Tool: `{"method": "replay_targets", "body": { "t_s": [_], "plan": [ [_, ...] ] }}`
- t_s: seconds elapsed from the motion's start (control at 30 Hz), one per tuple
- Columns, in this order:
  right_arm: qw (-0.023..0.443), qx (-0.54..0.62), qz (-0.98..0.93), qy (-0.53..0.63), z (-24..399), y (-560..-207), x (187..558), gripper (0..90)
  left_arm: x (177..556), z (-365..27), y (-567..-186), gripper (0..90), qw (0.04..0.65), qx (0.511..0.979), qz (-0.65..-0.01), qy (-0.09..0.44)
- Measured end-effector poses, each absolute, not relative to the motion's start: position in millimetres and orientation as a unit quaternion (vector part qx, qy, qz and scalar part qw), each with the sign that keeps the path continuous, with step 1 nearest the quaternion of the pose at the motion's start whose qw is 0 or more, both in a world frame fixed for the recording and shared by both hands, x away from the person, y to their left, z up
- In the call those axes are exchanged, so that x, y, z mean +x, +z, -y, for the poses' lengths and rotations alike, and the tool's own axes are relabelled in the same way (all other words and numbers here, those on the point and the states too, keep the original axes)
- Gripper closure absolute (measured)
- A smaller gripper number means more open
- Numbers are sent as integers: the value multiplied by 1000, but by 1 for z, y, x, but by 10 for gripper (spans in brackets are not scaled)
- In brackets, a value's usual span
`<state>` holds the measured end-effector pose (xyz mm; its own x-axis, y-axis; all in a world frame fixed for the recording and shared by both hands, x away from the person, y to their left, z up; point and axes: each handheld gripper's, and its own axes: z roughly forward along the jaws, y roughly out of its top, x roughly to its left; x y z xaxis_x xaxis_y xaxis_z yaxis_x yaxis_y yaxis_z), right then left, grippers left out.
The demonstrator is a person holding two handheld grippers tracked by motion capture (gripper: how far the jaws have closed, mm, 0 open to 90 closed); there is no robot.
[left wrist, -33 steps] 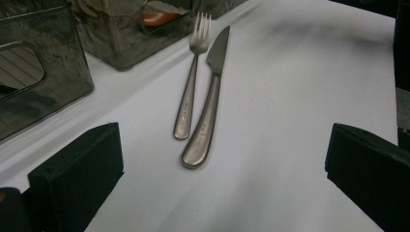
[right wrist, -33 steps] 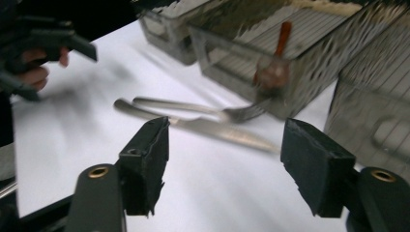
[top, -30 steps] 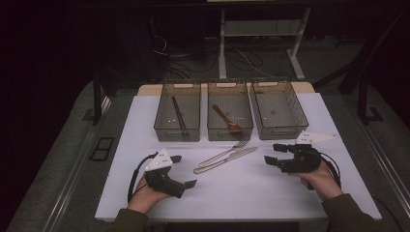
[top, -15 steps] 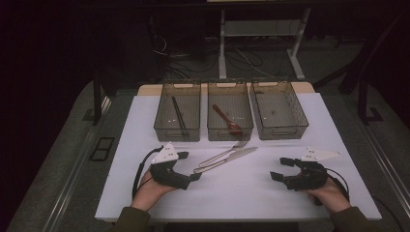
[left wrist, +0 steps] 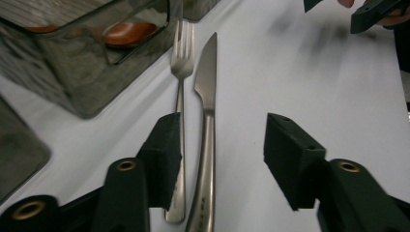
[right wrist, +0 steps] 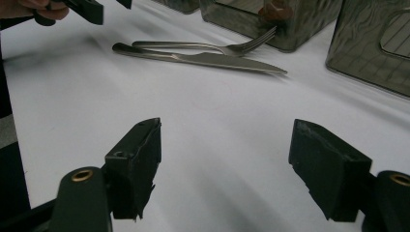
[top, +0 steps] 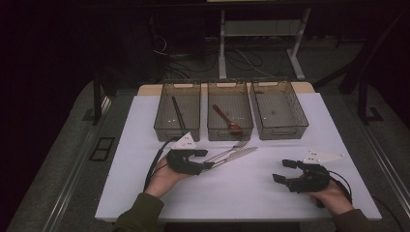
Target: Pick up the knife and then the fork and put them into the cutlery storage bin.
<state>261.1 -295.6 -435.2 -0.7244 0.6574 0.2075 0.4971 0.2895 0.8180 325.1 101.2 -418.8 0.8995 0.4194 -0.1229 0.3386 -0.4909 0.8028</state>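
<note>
A metal fork (top: 233, 146) and a table knife (top: 238, 155) lie side by side on the white table top (top: 241, 193), their tips toward the bins. My left gripper (top: 205, 159) sits at their handle ends. In the left gripper view its jaws have just been closing and stand partly apart around the knife (left wrist: 207, 96) handle. The fork (left wrist: 182, 63) handle runs along the left pad, and the right pad is clear of both. My right gripper (top: 284, 170) rests near the front right, open, with nothing between its fingers (right wrist: 138, 159).
Three clear bins stand in a row at the back: the left bin (top: 171, 133) holds a dark stick, the middle bin (top: 225, 134) a wooden spoon (top: 227, 120), and the right bin (top: 285, 131) shows nothing inside. The table's front edge is close behind both hands.
My left gripper slid right up to the cutlery handles and its jaws narrowed. My right gripper drew back toward the front right edge, then held still.
</note>
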Motion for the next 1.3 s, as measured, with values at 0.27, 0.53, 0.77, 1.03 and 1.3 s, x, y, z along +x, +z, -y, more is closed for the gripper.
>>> {"method": "replay_targets", "body": {
  "t_s": [0.27,0.53,0.77,1.03,1.3],
  "plan": [
    [86,362,-799,472,297,-436,262,264,341,-78,-428,595,422,881,-212,32],
    [87,363,-799,471,298,-437,262,264,349,-60,-437,675,395,897,-198,24],
    [87,363,-799,471,298,-437,263,264,352,-57,-445,722,371,908,-191,30],
    [88,363,-800,471,299,-437,263,264,349,-54,-448,754,372,909,-183,40],
    [87,364,-800,469,298,-437,263,264,352,-54,-447,782,365,915,-169,31]
  ]
}}
